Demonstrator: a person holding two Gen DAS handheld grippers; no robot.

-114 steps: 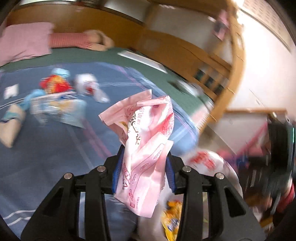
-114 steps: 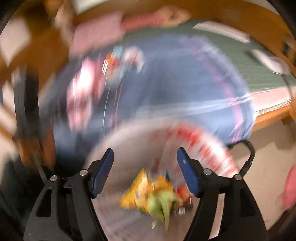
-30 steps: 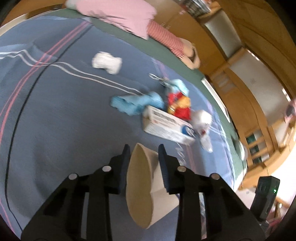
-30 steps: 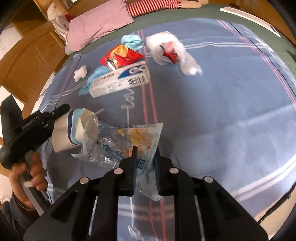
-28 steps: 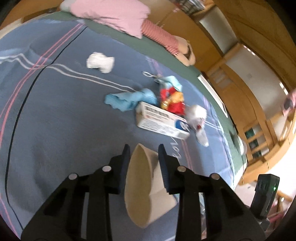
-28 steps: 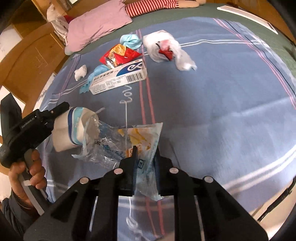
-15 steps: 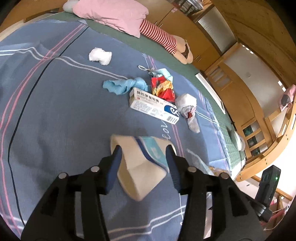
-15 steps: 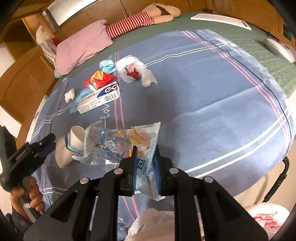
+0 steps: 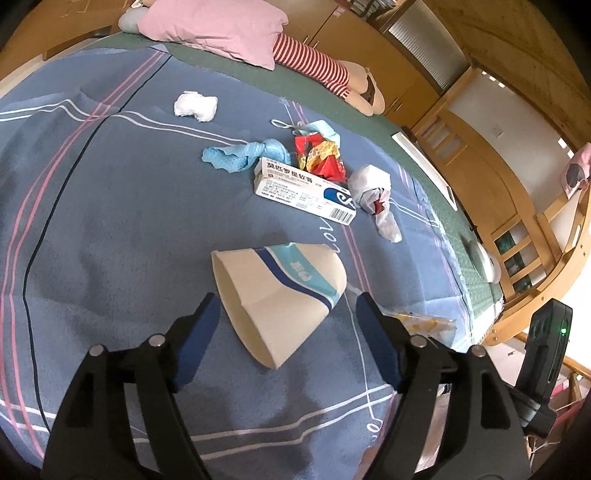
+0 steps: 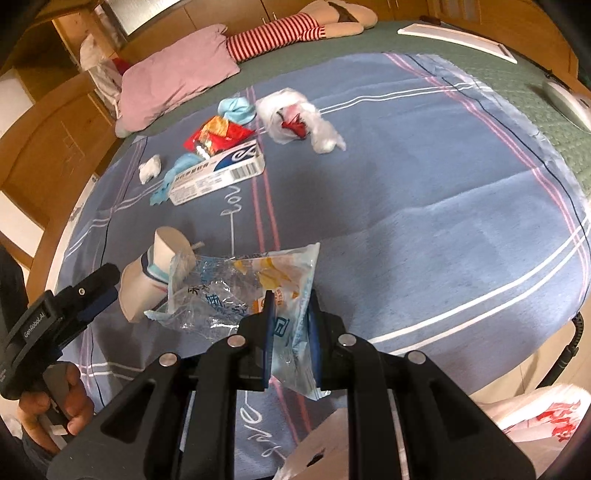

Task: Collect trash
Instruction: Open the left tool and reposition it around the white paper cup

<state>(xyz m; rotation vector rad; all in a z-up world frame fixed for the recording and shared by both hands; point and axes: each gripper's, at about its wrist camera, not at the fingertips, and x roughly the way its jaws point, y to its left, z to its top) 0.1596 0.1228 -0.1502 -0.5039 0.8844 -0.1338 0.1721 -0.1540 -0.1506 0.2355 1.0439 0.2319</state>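
Note:
A crushed paper cup (image 9: pixel 280 288) with a blue band lies on its side on the blue blanket (image 9: pixel 110 206). It sits between the tips of my left gripper (image 9: pixel 286 306), whose jaws are opening, and neither pad touches it. In the right wrist view the cup (image 10: pixel 140 288) is beside the left gripper (image 10: pixel 99 291), which a hand (image 10: pixel 62 402) holds. My right gripper (image 10: pixel 290 306) is shut on a clear plastic wrapper (image 10: pixel 236 284) with yellow and blue print, held above the blanket.
More litter lies farther up the blanket: a white carton (image 9: pixel 303 188), a red snack packet (image 9: pixel 319 158), a blue cloth (image 9: pixel 240 155), a white tissue (image 9: pixel 195 105) and a crumpled white bag (image 9: pixel 373 188). A pink pillow (image 9: pixel 218 26) lies behind. A red-printed white bag (image 10: pixel 535 417) sits below the bed edge.
The left jaws have spread and let go of the cup, which now lies on the blanket. The right gripper has drawn back with the wrapper, and the white bag has come into view.

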